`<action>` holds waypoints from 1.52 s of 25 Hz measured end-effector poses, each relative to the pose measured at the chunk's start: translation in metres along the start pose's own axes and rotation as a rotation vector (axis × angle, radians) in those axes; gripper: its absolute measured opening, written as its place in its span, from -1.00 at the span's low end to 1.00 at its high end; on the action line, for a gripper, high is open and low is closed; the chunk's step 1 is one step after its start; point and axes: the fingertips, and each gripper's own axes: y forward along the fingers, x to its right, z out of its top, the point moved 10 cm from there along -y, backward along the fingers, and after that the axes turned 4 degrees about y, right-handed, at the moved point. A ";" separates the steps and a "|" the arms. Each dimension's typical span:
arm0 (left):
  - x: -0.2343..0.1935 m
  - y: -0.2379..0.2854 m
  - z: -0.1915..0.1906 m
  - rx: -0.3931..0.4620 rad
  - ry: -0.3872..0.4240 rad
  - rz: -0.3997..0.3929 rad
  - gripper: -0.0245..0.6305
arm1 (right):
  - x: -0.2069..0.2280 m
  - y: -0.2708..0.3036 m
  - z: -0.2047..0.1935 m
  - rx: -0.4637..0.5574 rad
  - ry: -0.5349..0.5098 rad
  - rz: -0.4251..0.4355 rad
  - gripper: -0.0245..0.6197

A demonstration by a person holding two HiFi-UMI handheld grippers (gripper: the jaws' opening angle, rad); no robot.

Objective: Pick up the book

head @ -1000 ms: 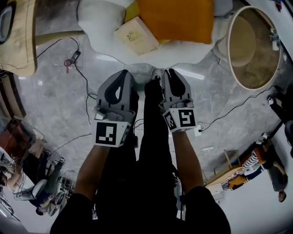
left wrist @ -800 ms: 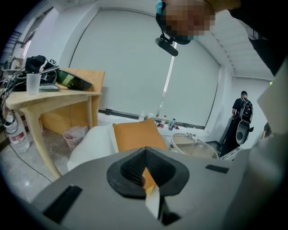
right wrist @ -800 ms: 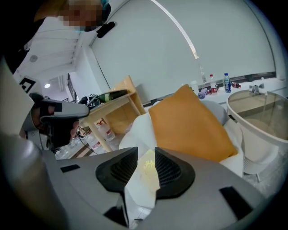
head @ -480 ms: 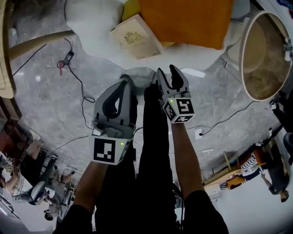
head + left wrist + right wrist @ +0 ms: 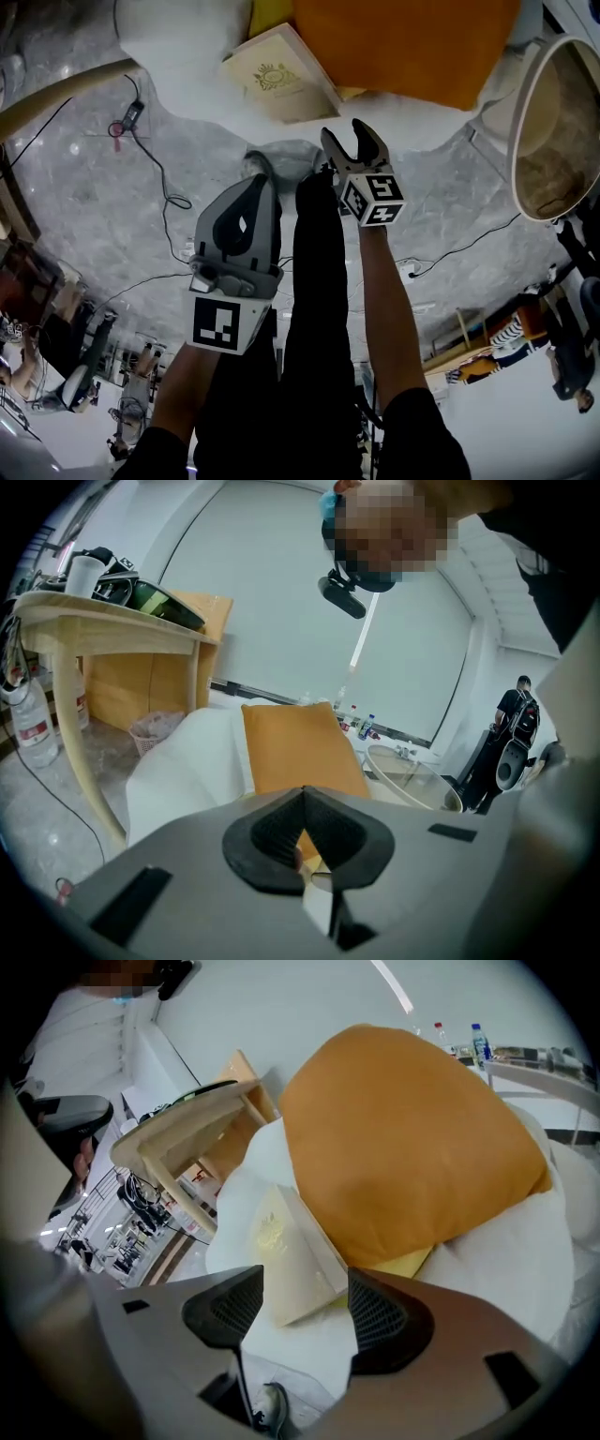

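Observation:
A cream book [image 5: 279, 73] with a gold emblem lies tilted on a white seat [image 5: 187, 42], its far edge tucked under an orange cushion [image 5: 412, 42]. My right gripper [image 5: 356, 142] hangs just short of the book's near edge. Its jaws have just been opening and nothing is pressed between them. In the right gripper view the book [image 5: 292, 1246] shows through the gap of the right gripper [image 5: 305, 1314], beyond the pads [image 5: 228, 1309]. My left gripper [image 5: 263, 180] hangs lower and further back over the floor, shut and empty. The left gripper [image 5: 302, 795] faces the cushion [image 5: 298, 744].
A round wooden table [image 5: 562, 122] stands at the right. At upper left there is a pale wooden table leg [image 5: 56, 89]. Cables [image 5: 155, 159] trail over the grey marble floor [image 5: 103, 216]. The person's dark legs [image 5: 314, 281] and a shoe [image 5: 281, 155] fill the space between the grippers.
The right gripper has moved forward toward the book and its jaws have opened. The left gripper has dropped back a little and stays shut. The book and cushion look nearer.

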 end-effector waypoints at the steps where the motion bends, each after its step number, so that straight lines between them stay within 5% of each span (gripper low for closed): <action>1: -0.001 0.003 -0.002 -0.005 -0.001 -0.003 -0.93 | 0.005 0.004 -0.002 -0.009 0.005 0.005 -0.12; 25: -0.014 0.027 -0.021 -0.063 -0.054 0.003 -0.93 | 0.038 0.090 0.006 -0.219 -0.084 0.178 0.12; 38: -0.019 0.025 -0.006 -0.051 -0.061 0.004 -0.93 | 0.035 0.093 0.006 -0.295 -0.115 0.162 0.12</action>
